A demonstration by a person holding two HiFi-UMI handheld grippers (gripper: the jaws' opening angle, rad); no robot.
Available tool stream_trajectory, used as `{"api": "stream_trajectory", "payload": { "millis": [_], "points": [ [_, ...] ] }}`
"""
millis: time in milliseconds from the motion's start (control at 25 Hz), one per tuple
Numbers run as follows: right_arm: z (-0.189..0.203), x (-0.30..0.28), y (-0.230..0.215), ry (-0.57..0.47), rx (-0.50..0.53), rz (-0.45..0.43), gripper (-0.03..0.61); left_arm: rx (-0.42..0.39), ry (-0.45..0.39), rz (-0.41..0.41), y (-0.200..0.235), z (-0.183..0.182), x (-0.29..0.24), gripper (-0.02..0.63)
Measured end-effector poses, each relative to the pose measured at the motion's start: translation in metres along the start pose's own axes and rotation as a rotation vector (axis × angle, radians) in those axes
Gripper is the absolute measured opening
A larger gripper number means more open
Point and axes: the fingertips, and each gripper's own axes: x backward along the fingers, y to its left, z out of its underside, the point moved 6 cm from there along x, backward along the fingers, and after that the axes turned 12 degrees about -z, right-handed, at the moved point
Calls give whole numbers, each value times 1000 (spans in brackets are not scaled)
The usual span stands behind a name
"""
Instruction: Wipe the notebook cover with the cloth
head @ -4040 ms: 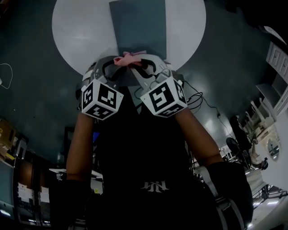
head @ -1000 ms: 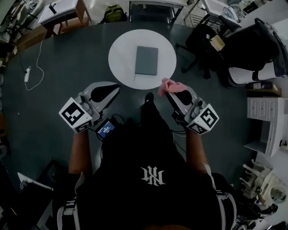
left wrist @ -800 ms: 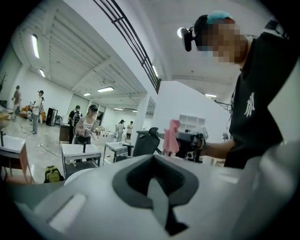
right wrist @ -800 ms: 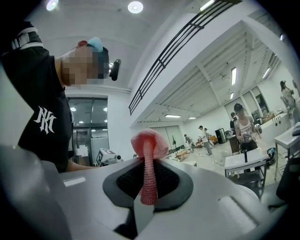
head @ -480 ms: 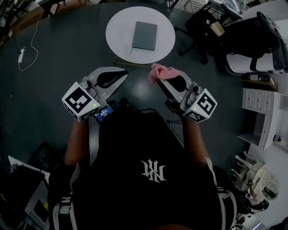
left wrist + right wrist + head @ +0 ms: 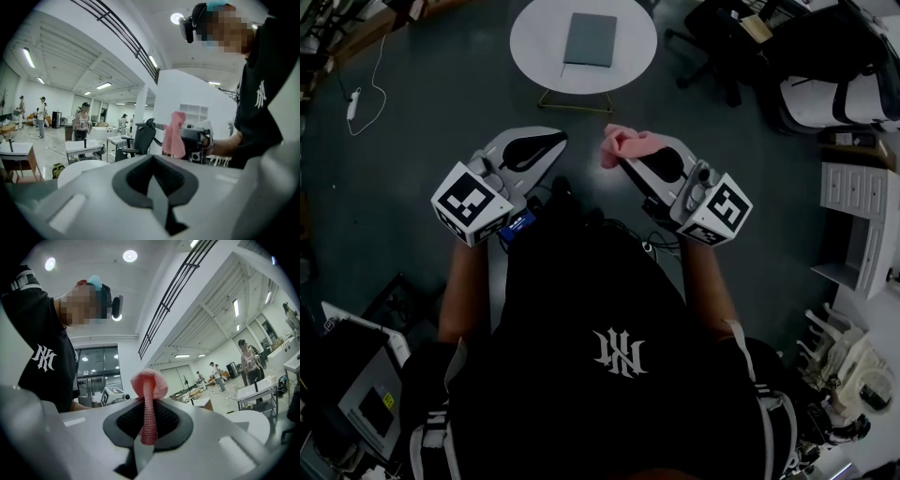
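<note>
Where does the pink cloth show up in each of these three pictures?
Head view: pink cloth upper middle, at the right gripper's tip.
Left gripper view: right of centre, hanging from that gripper.
Right gripper view: centre, pinched between the jaws.
Shared landmark: the round white table.

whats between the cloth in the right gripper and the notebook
Head view: only dark floor, then the round table's near rim, lies between the pink cloth in the right gripper and the notebook. Nothing stands in the way.
</note>
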Motion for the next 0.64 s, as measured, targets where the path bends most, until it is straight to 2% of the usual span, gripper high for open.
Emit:
{"api": "stream_trajectory", "payload": {
  "millis": [320,640],
  "points": [
    [14,22,33,-20,-3,-8,32,-11,14,-16,-32,12,3,-2],
    [10,34,72,-11,19,-13,32,-9,25,-54,-61,15,27,-6]
  ]
}}
